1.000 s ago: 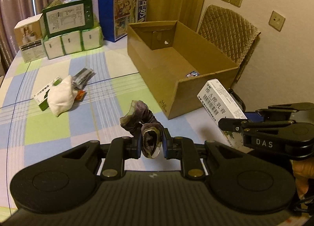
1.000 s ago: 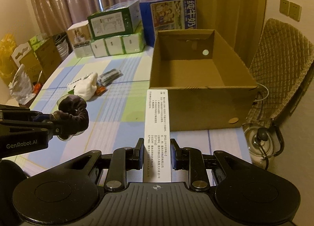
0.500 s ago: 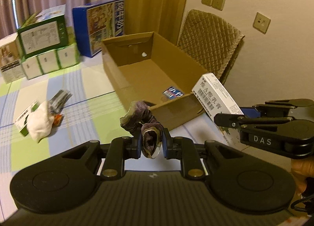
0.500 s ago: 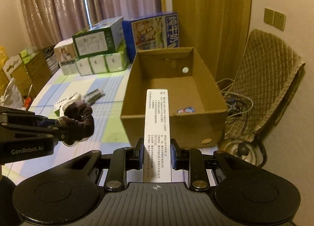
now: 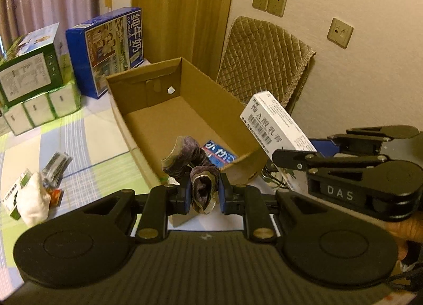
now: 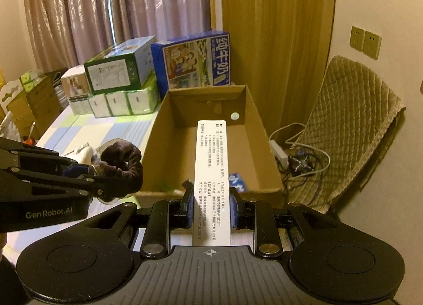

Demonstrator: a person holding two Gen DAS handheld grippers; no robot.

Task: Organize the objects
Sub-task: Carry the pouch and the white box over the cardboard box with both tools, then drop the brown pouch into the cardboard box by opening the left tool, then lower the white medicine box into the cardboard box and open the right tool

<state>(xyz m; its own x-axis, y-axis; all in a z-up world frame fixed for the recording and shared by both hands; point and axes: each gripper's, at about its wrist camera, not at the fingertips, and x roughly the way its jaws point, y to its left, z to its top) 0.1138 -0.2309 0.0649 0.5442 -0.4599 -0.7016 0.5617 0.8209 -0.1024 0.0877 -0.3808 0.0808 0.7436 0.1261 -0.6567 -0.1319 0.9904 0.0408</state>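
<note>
My left gripper is shut on a dark rolled sock, held just above the near wall of the open cardboard box. A small blue packet lies on the box floor. My right gripper is shut on a long white medicine carton, which points out over the box interior. The left wrist view has that carton at the box's right rim, and the right wrist view has the sock at the left, beside the box's near corner.
On the checked tablecloth lie a white cloth and small packets. Green and white boxes and a blue milk carton box stand behind. A quilted chair and floor cables are to the right of the box.
Both grippers have risen and moved forward toward the box, still shut on the sock and the carton. The box interior and the blue packet have come closer into view.
</note>
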